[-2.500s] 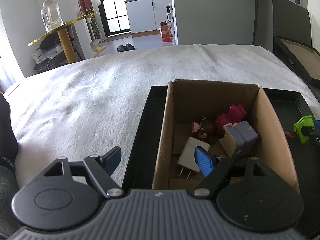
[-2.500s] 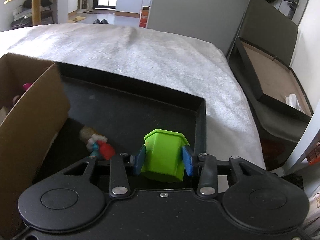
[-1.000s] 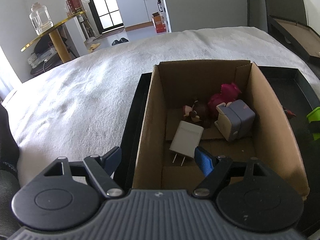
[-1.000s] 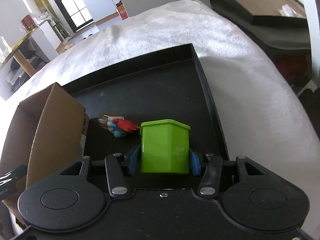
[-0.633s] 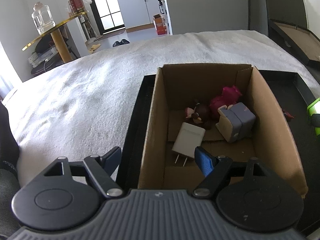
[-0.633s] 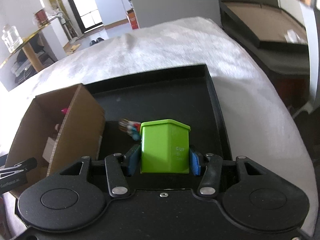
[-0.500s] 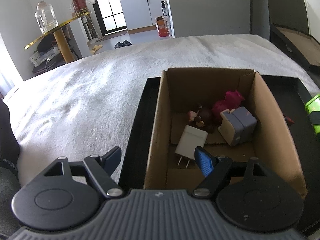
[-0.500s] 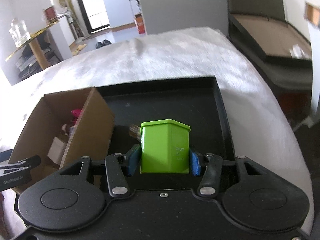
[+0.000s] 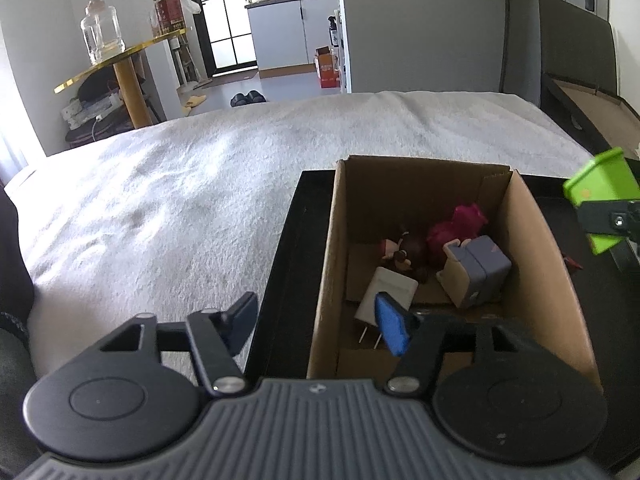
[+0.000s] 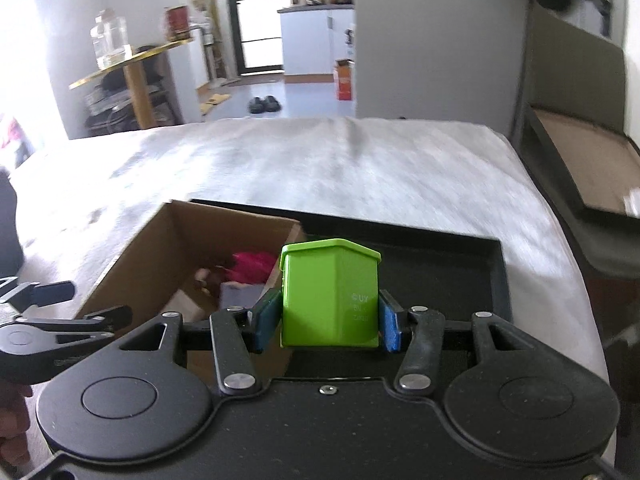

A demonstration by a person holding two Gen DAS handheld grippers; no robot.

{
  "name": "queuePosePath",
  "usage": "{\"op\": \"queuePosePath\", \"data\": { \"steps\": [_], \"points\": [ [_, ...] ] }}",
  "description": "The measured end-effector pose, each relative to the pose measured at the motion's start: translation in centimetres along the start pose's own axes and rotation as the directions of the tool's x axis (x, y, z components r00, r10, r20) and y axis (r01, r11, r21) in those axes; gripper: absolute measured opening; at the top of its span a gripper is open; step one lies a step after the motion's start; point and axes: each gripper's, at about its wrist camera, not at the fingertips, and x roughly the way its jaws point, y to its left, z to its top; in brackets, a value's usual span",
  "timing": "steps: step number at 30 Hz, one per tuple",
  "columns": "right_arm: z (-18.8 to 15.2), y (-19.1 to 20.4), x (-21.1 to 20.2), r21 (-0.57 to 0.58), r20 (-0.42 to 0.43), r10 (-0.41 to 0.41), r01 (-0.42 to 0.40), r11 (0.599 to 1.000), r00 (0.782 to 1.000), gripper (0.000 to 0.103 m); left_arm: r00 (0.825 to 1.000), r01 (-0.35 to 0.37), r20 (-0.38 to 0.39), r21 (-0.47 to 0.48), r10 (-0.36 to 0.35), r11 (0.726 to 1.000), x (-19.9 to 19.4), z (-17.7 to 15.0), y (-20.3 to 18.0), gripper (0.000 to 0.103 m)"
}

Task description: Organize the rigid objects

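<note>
The right gripper (image 10: 327, 321) was held level above the shallow black plastic tray (image 10: 496, 276), its two blue pads clenched on the flat sides of a glossy lime-green plastic block with a peaked, house-like top (image 10: 330, 294). The block sat upright between the pads, clear of the tray floor, just right of the open brown cardboard box (image 10: 160, 248) and near that box's right wall.

The left gripper (image 9: 316, 320) hovered low at the box's near left corner with its jaws spread wide and nothing between them; one blue pad (image 9: 391, 328) hung over the box opening, the other dark pad (image 9: 240, 320) outside the box's left wall.

Inside the matte, creased box (image 9: 532, 264) lay a smooth white rectangular charger with two metal prongs (image 9: 386, 296), a grey-and-beige boxy adapter (image 9: 474, 270), a dark brown figurine (image 9: 406, 252) and a magenta, lumpy toy (image 9: 456, 226). The tray (image 9: 288, 248) rested on a fuzzy white blanket (image 9: 180, 208).
</note>
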Motion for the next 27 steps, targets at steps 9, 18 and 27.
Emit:
{"op": "queuePosePath", "data": {
  "steps": [9,18,27],
  "points": [
    [1.5,3.7,0.1,-0.136,-0.015,0.065,-0.066,0.988,0.998,0.05,0.997,0.077,-0.023,-0.025,-0.077,0.997,0.0,-0.3,0.3,0.031],
    [1.2,6.8,0.2,-0.277,-0.045,0.063,-0.073,0.958,0.997,0.05,0.994,0.107,-0.016,-0.008,-0.107,0.994,-0.2,-0.4,0.9,0.014],
    [0.3,8.9,1.1,-0.384,-0.081,0.08,-0.106,0.917,0.993,0.05,0.989,0.138,-0.059,0.006,-0.137,0.99,0.2,-0.9,1.7,0.01]
  ]
}}
